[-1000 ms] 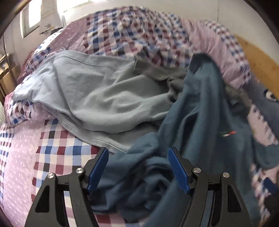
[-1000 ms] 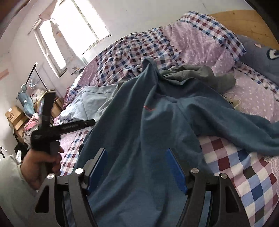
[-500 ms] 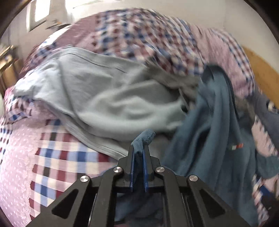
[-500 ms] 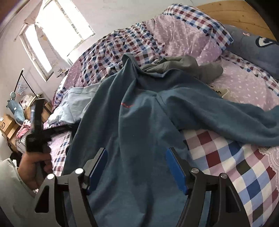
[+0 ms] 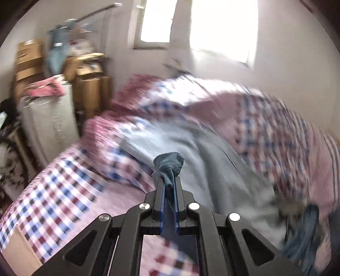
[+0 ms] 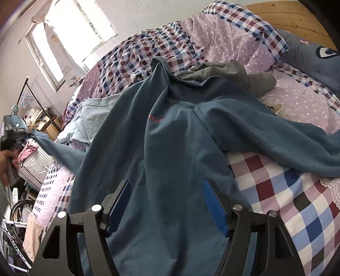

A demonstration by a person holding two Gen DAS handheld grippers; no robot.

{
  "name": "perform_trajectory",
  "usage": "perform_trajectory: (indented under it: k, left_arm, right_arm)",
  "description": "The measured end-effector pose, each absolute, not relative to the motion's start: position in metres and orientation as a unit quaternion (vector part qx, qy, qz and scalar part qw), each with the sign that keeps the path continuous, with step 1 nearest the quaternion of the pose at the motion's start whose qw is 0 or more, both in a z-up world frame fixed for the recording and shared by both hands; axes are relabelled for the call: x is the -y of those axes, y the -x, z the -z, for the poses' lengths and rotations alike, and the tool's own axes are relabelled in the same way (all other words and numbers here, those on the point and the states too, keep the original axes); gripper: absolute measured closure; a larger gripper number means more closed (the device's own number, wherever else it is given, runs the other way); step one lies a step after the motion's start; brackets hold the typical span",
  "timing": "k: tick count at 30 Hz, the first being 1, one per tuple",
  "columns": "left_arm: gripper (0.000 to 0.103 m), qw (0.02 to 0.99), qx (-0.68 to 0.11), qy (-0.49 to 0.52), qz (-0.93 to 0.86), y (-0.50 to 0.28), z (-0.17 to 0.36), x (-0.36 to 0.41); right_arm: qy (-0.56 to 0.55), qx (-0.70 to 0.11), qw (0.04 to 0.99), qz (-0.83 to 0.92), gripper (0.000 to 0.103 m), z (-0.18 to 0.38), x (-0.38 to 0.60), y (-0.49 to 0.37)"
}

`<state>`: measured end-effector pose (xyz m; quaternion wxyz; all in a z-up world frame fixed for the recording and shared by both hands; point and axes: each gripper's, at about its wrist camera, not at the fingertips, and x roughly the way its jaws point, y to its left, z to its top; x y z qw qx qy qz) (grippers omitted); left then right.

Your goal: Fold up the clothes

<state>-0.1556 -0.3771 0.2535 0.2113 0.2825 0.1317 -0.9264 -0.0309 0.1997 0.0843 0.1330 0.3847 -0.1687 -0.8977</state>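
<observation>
A dark teal long-sleeved shirt with a small red chest mark lies spread over the checked bed. My left gripper is shut on a bunched end of that teal shirt, which pokes out above the blue pads. In the right wrist view the left gripper appears at the far left in a hand, with the teal cloth stretched out toward it. My right gripper stands open low over the shirt's body, its blue pads on either side of the cloth. A light blue garment lies beyond.
A grey-green garment is crumpled near the purple dotted pillow. A dark blue cushion lies by the wooden headboard. Left of the bed stand cardboard boxes, a white hamper and a bicycle wheel.
My left gripper closed on the teal shirt's end, then swung left and up, pulling the cloth out sideways. The right gripper stayed open over the shirt's body.
</observation>
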Motion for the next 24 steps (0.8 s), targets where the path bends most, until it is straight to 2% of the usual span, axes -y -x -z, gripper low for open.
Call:
perform_trajectory:
  k: [12,16,19,22,23,24]
  left_arm:
    - [0.098,0.331,-0.099,-0.155,0.926,0.123,-0.376,0.457]
    - [0.097,0.365,-0.102,-0.16,0.912,0.119,-0.369,0.479]
    - [0.095,0.341,-0.132,-0.235,0.9,0.139,-0.324,0.494]
    - [0.078,0.325,-0.16,-0.283,0.888,0.135,-0.276,0.497]
    - [0.063,0.319,-0.166,-0.289,0.887,0.132,-0.263,0.496]
    - [0.052,0.314,-0.172,-0.295,0.886,0.128,-0.251,0.496]
  right_arm:
    - [-0.392,0.145,0.15,0.896,0.029,-0.08,-0.191,0.034]
    - [-0.397,0.141,0.156,0.893,0.029,-0.077,-0.188,0.034]
    - [-0.398,0.136,0.159,0.893,0.029,-0.077,-0.185,0.034]
    - [-0.398,0.131,0.162,0.893,0.029,-0.077,-0.182,0.033]
    - [-0.398,0.13,0.163,0.893,0.029,-0.077,-0.181,0.033]
    - [-0.398,0.128,0.165,0.893,0.029,-0.077,-0.181,0.033]
